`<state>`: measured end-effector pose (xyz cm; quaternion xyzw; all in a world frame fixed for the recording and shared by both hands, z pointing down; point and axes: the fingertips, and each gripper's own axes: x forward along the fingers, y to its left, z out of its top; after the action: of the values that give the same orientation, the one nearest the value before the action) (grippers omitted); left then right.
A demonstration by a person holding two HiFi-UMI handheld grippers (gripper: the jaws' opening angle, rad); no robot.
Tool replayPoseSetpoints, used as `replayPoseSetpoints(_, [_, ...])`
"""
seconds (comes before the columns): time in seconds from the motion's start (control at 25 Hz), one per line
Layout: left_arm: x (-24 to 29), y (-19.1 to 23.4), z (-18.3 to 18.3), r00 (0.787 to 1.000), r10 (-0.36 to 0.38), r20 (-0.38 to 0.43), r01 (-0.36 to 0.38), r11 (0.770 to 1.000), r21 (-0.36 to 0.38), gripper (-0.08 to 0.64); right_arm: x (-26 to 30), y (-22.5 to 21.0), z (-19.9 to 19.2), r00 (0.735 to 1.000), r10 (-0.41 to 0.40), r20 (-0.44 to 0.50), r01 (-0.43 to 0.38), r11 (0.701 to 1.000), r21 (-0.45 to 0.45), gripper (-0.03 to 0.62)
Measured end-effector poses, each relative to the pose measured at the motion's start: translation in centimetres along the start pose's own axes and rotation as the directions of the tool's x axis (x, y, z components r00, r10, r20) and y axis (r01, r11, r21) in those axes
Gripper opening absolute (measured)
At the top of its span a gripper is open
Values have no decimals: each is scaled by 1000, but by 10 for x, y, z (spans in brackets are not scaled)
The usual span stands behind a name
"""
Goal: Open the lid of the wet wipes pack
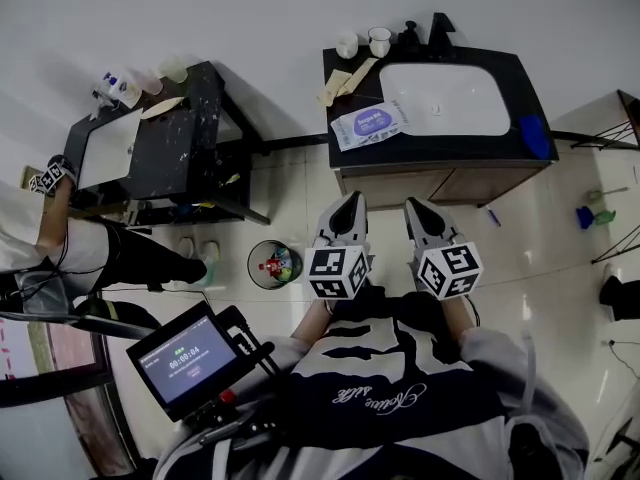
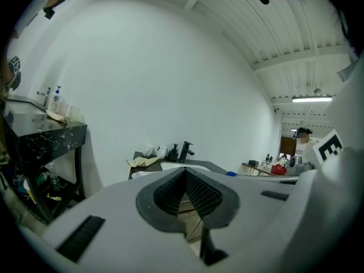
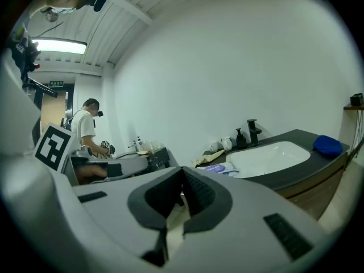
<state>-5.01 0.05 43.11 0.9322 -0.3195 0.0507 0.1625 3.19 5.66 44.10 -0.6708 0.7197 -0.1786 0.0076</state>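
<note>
The wet wipes pack point(image 1: 368, 124), white with a blue label, lies flat on the black vanity counter point(image 1: 430, 154), just left of the white sink basin point(image 1: 445, 98). It also shows in the left gripper view as a pale wipes pack point(image 2: 141, 174) and in the right gripper view as the wipes pack point(image 3: 219, 168) beside the basin. My left gripper point(image 1: 352, 200) and right gripper point(image 1: 413, 205) hang side by side over the floor, short of the counter's front edge, and point toward it. Both are shut, the jaws meeting at the tips with nothing between them.
Cups point(image 1: 362, 42), a soap bottle and a black faucet point(image 1: 440, 26) line the counter's back; a yellowish cloth point(image 1: 345, 80) and a blue cloth point(image 1: 534, 136) lie on it. A waste bin point(image 1: 274, 264) stands on the floor. Another person point(image 1: 60, 238) works at a second counter point(image 1: 175, 133) to the left.
</note>
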Motion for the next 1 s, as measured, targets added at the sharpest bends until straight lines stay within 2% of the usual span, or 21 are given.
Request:
replayPoseSetpoints(0.24, [23, 15, -9, 999, -11, -36, 9, 999, -41, -2, 22, -16, -1, 999, -20, -29, 20, 1000, 1, 0])
replayPoseSetpoints(0.52, [45, 40, -13, 998, 27, -60, -31, 998, -60, -2, 57, -34, -2, 998, 5, -67, -4, 1000, 13, 0])
replayPoseSetpoints(0.76, [84, 71, -13, 992, 99, -78, -105, 992, -74, -2, 116, -64, 7, 991, 108, -84, -106, 994, 31, 0])
replayPoseSetpoints(1.0, [135, 93, -15, 980, 169, -101, -180, 977, -112, -2, 173, -96, 13, 966, 212, -146, -211, 977, 24, 0])
